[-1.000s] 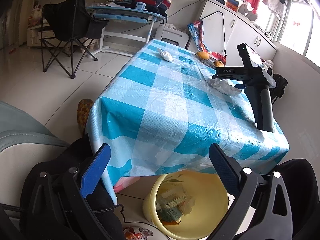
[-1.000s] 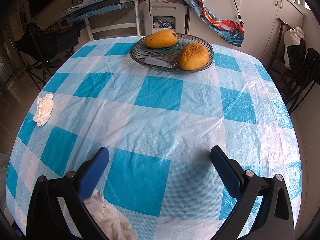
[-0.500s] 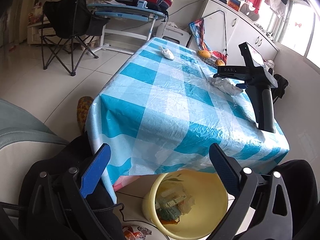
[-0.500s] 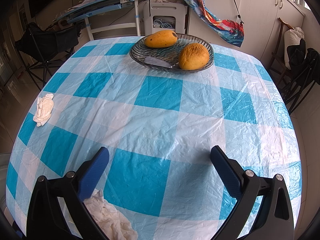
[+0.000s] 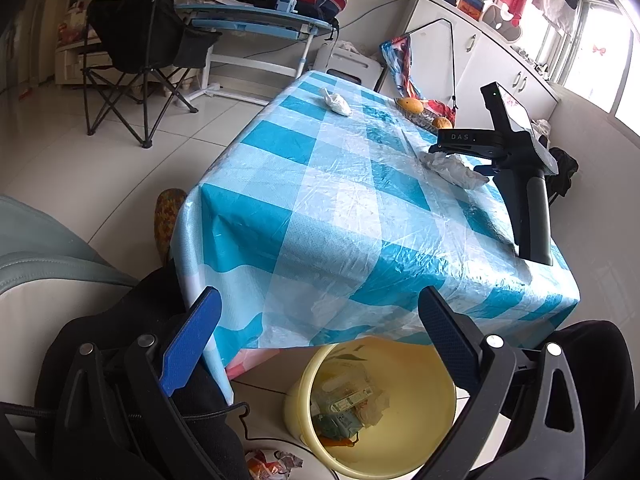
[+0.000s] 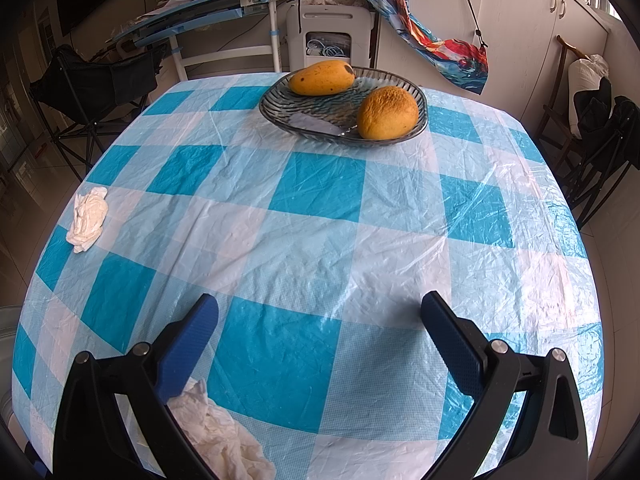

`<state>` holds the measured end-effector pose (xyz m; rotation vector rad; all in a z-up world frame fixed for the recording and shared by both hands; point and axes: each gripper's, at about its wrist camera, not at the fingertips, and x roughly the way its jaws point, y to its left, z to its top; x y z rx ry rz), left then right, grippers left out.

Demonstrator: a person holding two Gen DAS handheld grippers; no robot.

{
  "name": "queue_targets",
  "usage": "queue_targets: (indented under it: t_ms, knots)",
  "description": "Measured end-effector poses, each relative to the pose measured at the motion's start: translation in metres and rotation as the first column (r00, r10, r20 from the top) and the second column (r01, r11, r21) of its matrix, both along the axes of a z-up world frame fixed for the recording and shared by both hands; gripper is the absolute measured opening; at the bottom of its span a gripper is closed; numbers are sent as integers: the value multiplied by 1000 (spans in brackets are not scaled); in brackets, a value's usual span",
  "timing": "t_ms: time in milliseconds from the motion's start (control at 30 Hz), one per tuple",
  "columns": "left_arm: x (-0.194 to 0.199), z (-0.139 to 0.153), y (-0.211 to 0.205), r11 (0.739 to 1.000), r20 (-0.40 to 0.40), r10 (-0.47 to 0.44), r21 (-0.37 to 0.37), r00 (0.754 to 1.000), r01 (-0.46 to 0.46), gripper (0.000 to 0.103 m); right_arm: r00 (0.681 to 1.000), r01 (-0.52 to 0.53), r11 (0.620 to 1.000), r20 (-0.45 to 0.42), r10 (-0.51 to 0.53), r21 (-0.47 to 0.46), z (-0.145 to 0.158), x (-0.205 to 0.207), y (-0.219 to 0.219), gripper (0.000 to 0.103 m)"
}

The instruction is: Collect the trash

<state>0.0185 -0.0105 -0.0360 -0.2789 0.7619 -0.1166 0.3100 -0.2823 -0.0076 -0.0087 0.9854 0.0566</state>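
Left wrist view shows what right cam can't: yellow bin (image 5: 372,408) on floor under table edge, trash already inside, directly below left gripper (image 5: 316,332), jaws spread wide, nothing held. It also shows right gripper (image 5: 460,148) over the table w/ crumpled tissue (image 5: 452,166) just beside its tip. Right wrist view: right gripper (image 6: 320,324) jaws apart, empty, tissue (image 6: 220,436) under/beside its left finger (image 6: 188,348). 2nd tissue wad (image 6: 88,218) well apart near table's left edge. Plate (image 6: 280,108) w/ 2 mangoes at far end.
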Motion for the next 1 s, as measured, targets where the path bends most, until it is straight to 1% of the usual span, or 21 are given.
queue_targets:
  t_ms: [1000]
  knots:
    - [3, -4, 3, 1000, -21, 8, -24, 1000, -8, 95, 1000, 0, 1000, 0, 0, 0, 0, 0, 0, 97]
